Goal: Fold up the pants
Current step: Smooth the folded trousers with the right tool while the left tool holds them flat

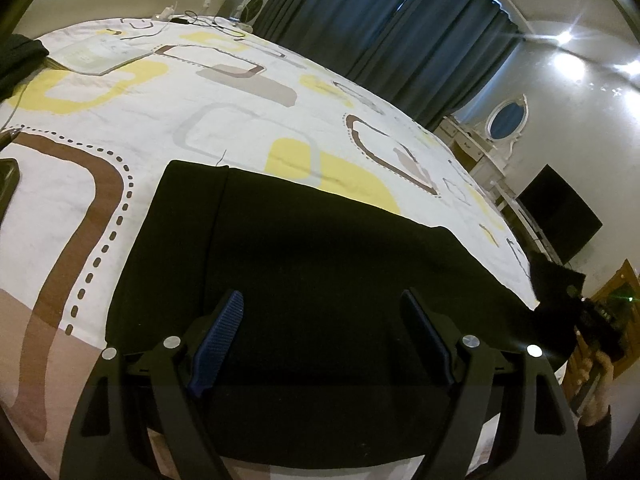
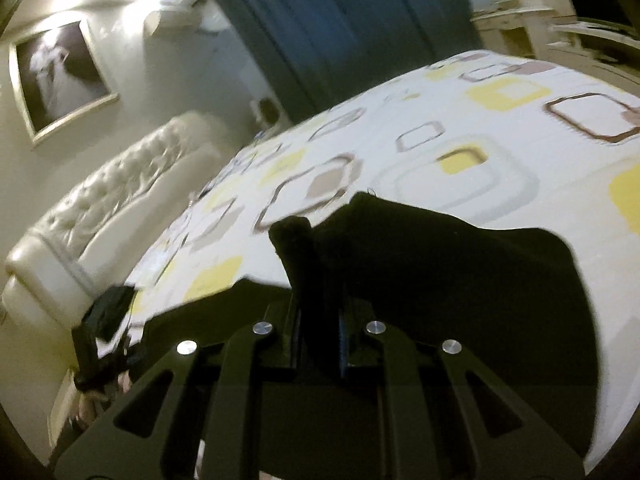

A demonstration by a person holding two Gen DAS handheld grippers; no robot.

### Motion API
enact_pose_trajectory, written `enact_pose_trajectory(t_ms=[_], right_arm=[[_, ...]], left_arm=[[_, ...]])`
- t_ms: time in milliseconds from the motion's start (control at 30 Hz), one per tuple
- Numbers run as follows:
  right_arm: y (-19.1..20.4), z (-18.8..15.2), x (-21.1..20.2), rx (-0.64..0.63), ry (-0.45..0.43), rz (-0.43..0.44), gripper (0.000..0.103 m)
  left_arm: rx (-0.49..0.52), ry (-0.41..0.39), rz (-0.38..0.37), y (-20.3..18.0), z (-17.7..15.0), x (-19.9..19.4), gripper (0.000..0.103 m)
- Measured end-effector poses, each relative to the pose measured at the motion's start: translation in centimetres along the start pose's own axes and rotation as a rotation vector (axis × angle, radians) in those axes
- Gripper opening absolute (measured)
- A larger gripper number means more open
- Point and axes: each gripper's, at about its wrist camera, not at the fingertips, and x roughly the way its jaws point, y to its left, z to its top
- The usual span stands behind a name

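Note:
The black pants (image 1: 312, 264) lie spread on the patterned bed cover (image 1: 168, 120), partly folded, with an edge at the far side. My left gripper (image 1: 324, 308) is open above the pants, its blue-padded fingers (image 1: 224, 328) wide apart and holding nothing. My right gripper (image 2: 320, 312) is shut on a bunched end of the pants (image 2: 440, 276), which sticks up between the jaws. In the left wrist view the right gripper (image 1: 576, 296) shows at the far right, lifting a black corner of cloth.
The bed cover (image 2: 460, 128) has yellow, brown and grey squares. A white tufted headboard (image 2: 100, 216) is at the left. Dark curtains (image 1: 380, 32), a white dresser (image 1: 480, 148) and a black screen (image 1: 560, 216) stand beyond the bed. A dark garment (image 1: 20, 60) and cables lie far left.

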Motion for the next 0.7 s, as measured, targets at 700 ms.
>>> enact_pose_trajectory(t_ms=[700], right_arm=[[5.4, -4.4, 6.1, -0.137, 0.166, 0.083, 0.013]], left_arm=[[0.005, -0.003, 0.002, -0.2, -0.1, 0.0, 0.080]])
